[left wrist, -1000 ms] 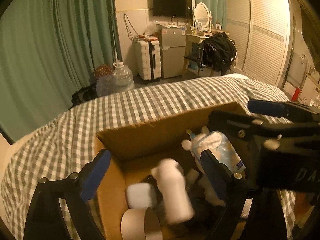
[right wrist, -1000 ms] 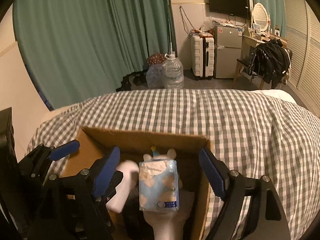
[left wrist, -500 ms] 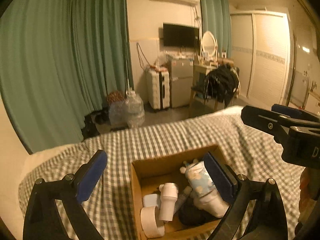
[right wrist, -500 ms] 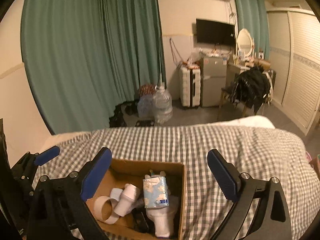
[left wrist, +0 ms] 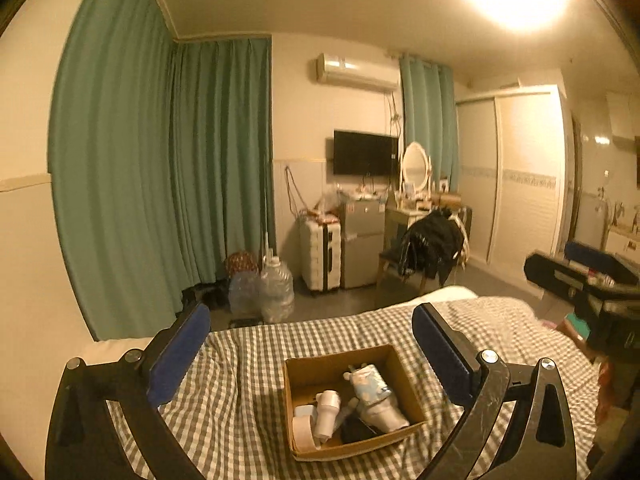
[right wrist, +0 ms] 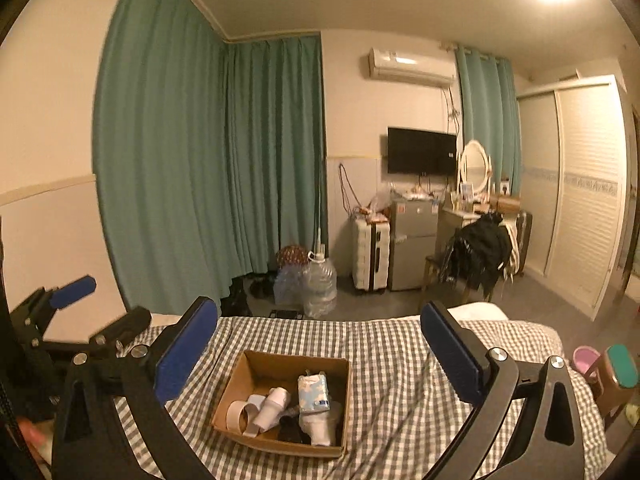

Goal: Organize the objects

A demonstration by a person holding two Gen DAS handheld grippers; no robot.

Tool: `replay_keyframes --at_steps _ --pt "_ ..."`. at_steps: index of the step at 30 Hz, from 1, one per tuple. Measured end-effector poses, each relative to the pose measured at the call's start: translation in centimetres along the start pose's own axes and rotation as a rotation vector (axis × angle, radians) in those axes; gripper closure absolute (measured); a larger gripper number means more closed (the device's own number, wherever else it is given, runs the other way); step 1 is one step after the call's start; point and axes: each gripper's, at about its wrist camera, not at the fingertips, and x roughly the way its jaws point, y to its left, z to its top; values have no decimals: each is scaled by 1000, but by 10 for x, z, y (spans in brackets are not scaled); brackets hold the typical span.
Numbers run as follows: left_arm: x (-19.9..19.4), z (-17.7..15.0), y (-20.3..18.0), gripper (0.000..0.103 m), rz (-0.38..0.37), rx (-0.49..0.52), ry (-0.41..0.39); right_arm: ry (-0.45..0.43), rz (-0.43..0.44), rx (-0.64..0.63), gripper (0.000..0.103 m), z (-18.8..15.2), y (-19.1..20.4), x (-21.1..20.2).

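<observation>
An open cardboard box [left wrist: 396, 364] [right wrist: 236, 376] sits on a bed with a grey checked cover [left wrist: 248, 364] [right wrist: 396, 360]. It holds a tape roll [left wrist: 303, 434] [right wrist: 237, 411], a white bottle [left wrist: 327, 413] [right wrist: 273, 404], a blue tissue pack [left wrist: 370, 380] [right wrist: 314, 392], a white sock-like item [left wrist: 386, 414] and something black [left wrist: 354, 430]. My left gripper [left wrist: 310, 354] is open and empty, high above the box. My right gripper [right wrist: 318, 354] is open and empty, also high above it.
Green curtains [right wrist: 208, 168] hang behind the bed. Water jugs [right wrist: 320, 284], a white suitcase [right wrist: 370, 252], a small fridge [right wrist: 412, 240], a chair with a black jacket [right wrist: 480, 252] and a wardrobe [right wrist: 580, 192] stand on the floor beyond. A stool [right wrist: 620, 368] is at the right.
Both grippers have pulled up and back from inside the box to well above the bed. The box and its contents now look small and lie still.
</observation>
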Motion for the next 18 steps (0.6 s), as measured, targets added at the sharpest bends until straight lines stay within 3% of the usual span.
replay_keyframes --at_steps 6,18 --pt "-33 -34 7 0 -39 -72 -3 -12 -4 -20 1 -46 12 -38" --pt "-28 -158 13 0 218 -36 18 18 -113 -49 1 -184 10 -17"
